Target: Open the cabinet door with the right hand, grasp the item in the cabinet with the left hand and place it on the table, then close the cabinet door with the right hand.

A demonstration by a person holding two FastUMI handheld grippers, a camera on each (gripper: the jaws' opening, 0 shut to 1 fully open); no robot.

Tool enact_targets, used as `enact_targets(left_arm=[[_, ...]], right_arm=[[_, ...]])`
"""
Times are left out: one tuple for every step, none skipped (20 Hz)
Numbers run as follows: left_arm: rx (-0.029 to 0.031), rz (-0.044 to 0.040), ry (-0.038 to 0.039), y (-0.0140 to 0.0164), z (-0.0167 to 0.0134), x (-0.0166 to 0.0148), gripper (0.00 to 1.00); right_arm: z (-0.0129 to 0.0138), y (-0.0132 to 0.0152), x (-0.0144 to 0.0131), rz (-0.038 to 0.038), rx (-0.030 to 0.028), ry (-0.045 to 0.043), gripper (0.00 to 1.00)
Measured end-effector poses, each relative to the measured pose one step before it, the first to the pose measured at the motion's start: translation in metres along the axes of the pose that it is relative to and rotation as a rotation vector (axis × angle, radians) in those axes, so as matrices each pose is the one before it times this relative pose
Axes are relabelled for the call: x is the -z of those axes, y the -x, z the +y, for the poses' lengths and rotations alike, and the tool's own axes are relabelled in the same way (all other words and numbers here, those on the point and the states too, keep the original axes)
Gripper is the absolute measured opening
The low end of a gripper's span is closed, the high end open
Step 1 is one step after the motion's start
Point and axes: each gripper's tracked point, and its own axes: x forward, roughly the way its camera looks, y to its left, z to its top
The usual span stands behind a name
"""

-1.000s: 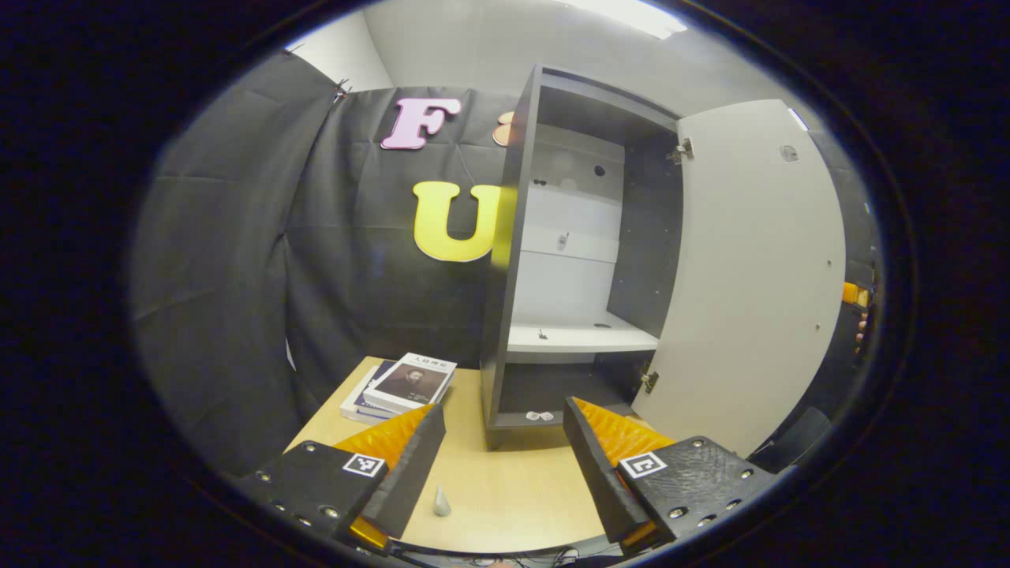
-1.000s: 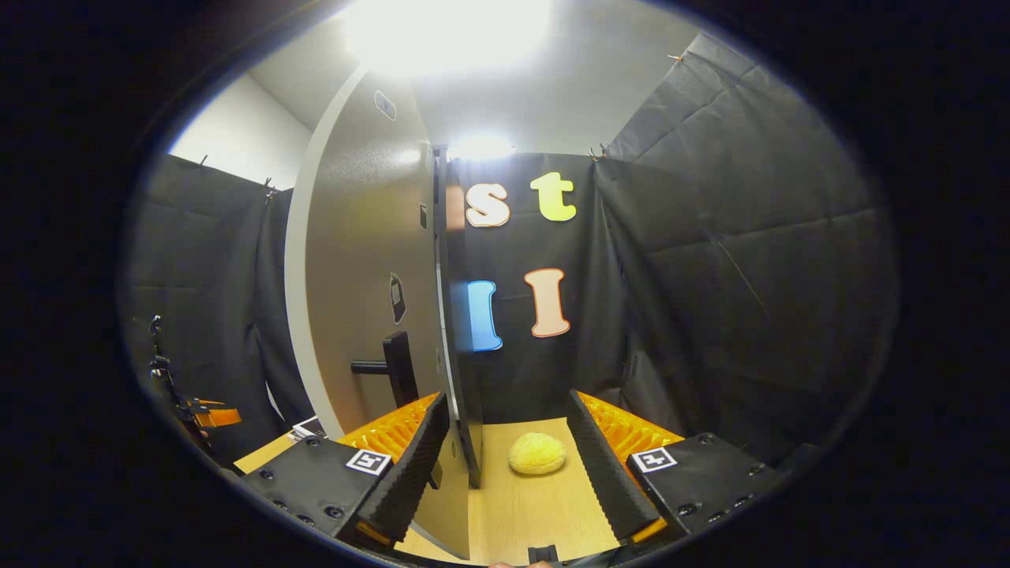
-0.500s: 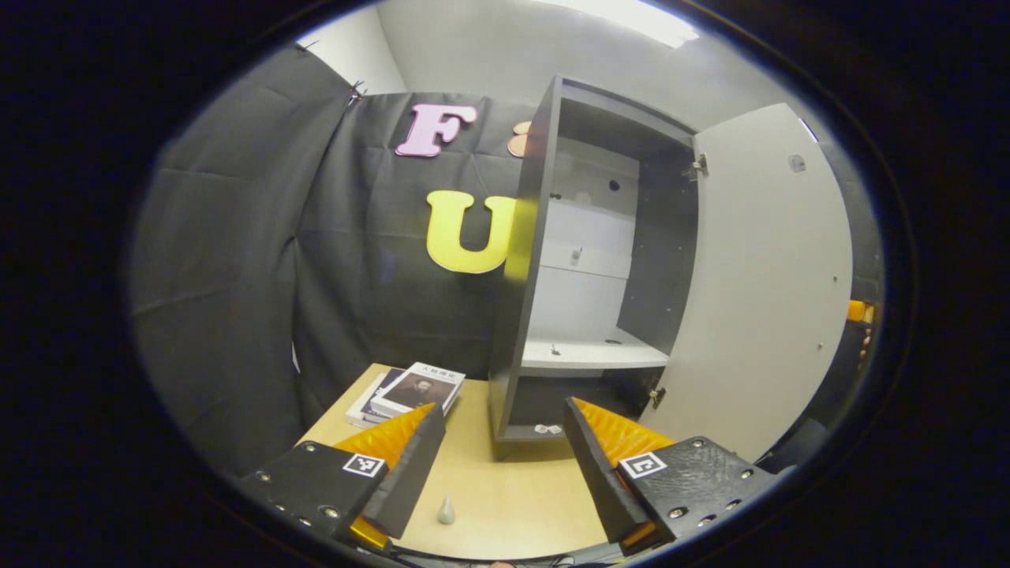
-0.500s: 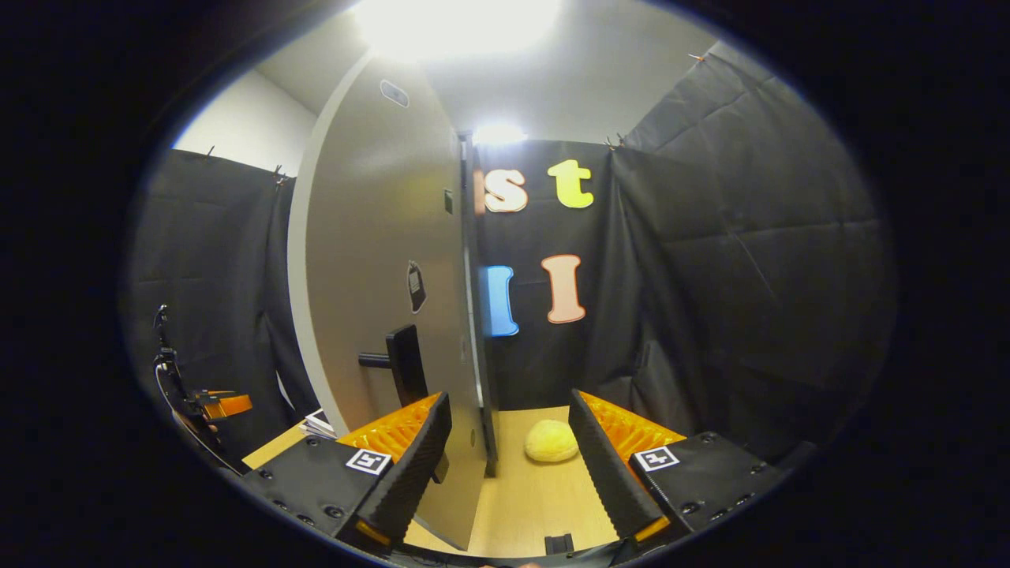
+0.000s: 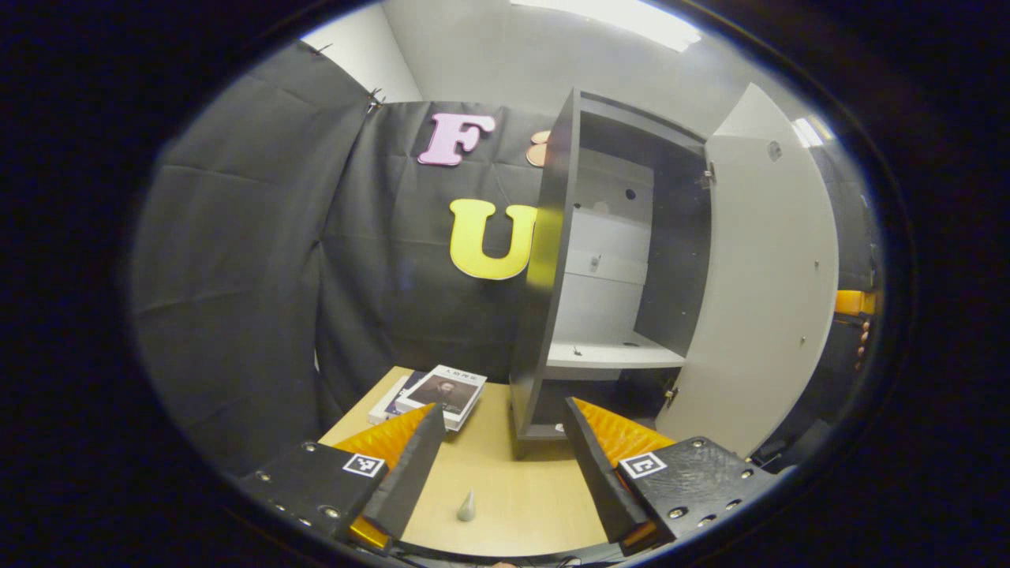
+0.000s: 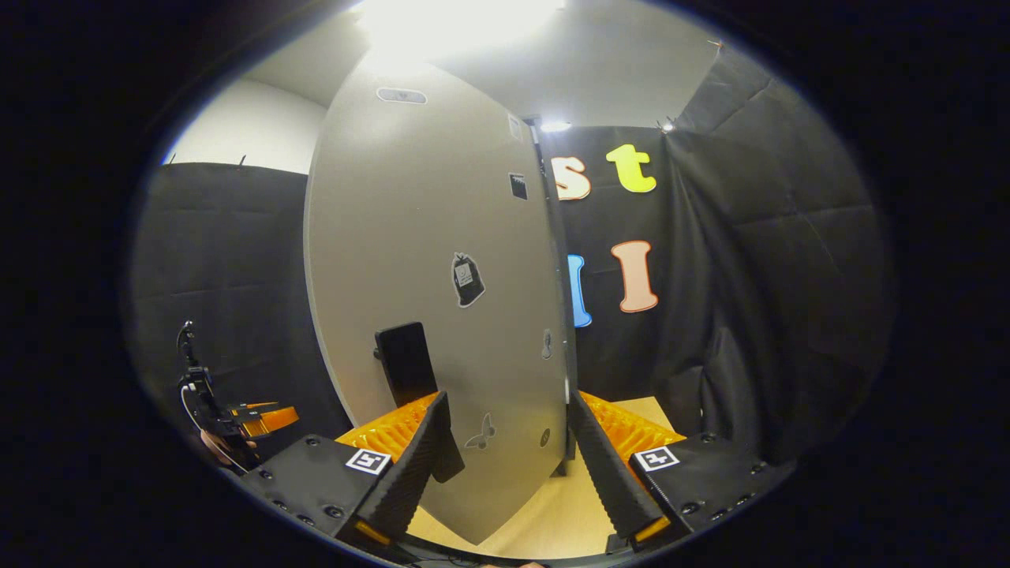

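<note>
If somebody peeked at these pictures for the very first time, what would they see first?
Probably the tall dark cabinet standing open on the wooden table, its big pale door swung out to the right. Next, the stack of books left of it, and a tiny grey cone between the left gripper fingers.

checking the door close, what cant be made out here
- Left gripper view: the cabinet's lowest compartment, hidden by the left gripper.
- Right gripper view: the cabinet inside, hidden by the door; whether the right gripper touches the handle.
</note>
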Motion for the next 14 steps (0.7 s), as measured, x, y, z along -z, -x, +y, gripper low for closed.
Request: enact_targets(left_arm=[[-0.00386,-0.0013,0.00726,0.00281,0.00226,0.00033,0.9],[-0.00211,0.0005,0.00365,0.00167,0.00139,0.0005,0.94],[-0.00572,0.00012,-0.0006,0.00065,0.00171,0.0,0.9],[-0.00632,-0.00138,-0.00299,0.00165,0.00269,0.00021,0.91],[-0.0052,-0.00075,-0.00182,0.00024,0.0022,-0.00059,0.91],[-0.00317,-0.00211,0.00005,0.00076,0.0012,-0.00006,0.91],[-0.00353,-0.00079,0.00178,0.00007,0.00085,-0.00022,0.92],[-0.00238,0.00454,0.00305,0.00032,0.00123,0.00161,0.92],[-0.0028,0.00398,0.00216,-0.0007,0.00095,0.00109,0.92],[-0.00256,-0.00138,0.00142,0.00028,0.00117,-0.00082,0.9],[-0.00082,-0.00429,0.00132,0.00078,0.00008,-0.00192,0.9],[-0.00041,-0.00228,-0.00081,0.00016,-0.00006,-0.00074,0.9],[-0.0042,-0.00114,-0.00189,0.00025,0.00204,0.00036,0.9],[-0.00286,-0.00144,0.00017,-0.00101,0.00256,-0.00511,0.9]], right_arm=[[0.00288,-0.00466,0.00448,0.01446,-0.00767,0.01794,0.96],[0.00541,-0.00659,0.00344,0.01009,-0.00432,0.01919,0.96],[0.00394,-0.00552,0.00187,0.00947,-0.00495,0.01525,0.96],[0.00317,-0.00511,0.00323,0.00978,-0.0067,0.00778,0.96],[0.00309,-0.00539,0.00108,0.00576,-0.00931,-0.00791,0.96],[0.00429,-0.0041,0.00113,0.00299,-0.01221,-0.0235,0.96],[0.00564,-0.00527,0.00138,-0.00054,-0.01563,-0.02534,0.96],[0.00831,-0.00514,0.00273,0.00177,-0.01639,-0.023,0.96],[0.00831,-0.00536,0.00245,0.00215,-0.01609,-0.01696,0.96],[0.0075,-0.00563,0.00095,0.00232,-0.01486,-0.01343,0.96],[0.00429,-0.00664,-0.00011,0.00545,-0.01445,-0.00661,0.96],[0.00208,-0.0096,-0.00001,0.00964,-0.00105,-0.00538,0.96],[0.00277,-0.00902,0.00268,0.02671,0.00507,0.00204,0.96],[0.00636,-0.00915,0.00342,0.01604,0.00487,0.01325,0.96]])
